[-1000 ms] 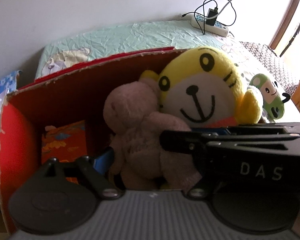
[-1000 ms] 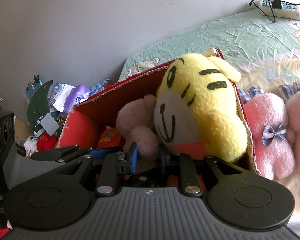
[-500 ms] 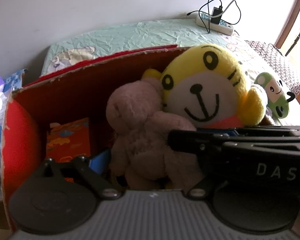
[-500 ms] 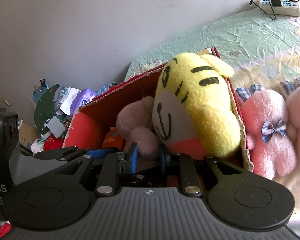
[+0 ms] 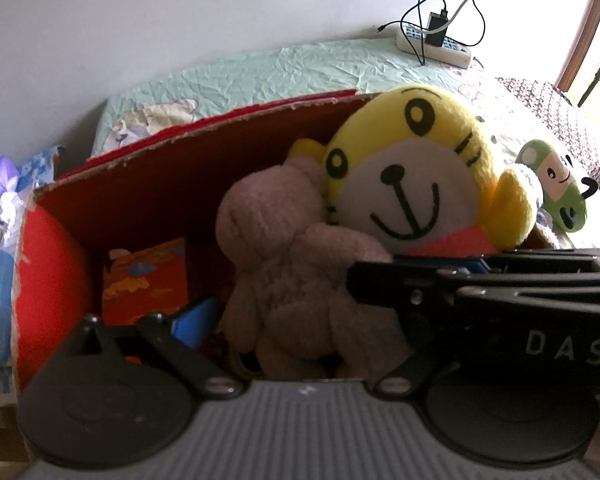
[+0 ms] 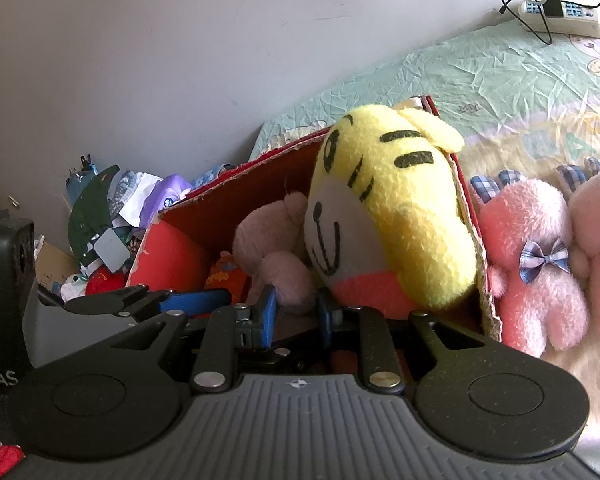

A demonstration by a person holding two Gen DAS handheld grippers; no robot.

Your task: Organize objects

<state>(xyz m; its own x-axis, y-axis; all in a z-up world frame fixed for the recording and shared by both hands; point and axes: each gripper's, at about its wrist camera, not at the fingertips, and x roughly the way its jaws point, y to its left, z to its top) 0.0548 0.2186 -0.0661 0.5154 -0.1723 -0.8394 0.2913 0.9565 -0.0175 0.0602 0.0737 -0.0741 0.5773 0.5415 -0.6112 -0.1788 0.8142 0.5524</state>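
Left gripper (image 5: 296,332) — jaws opening, the bear (image 5: 296,272) between them but the pads off it: released. Right gripper (image 6: 296,316) — blue pads (image 6: 269,312) narrow; a bear limb sits at them, yet whether they pinch it cannot be told.

Box (image 5: 172,184): bear upright against the tiger (image 5: 416,188), whose head stands above the rim. An orange packet (image 5: 144,280) lies at the bottom; the left part is free.

Judged partly done — two toys boxed. Still on the bed (image 6: 480,72): two pink plushies (image 6: 536,264) just beside the box, and a green toy (image 5: 560,188) beyond it. A power strip (image 5: 436,46) lies by the far wall.
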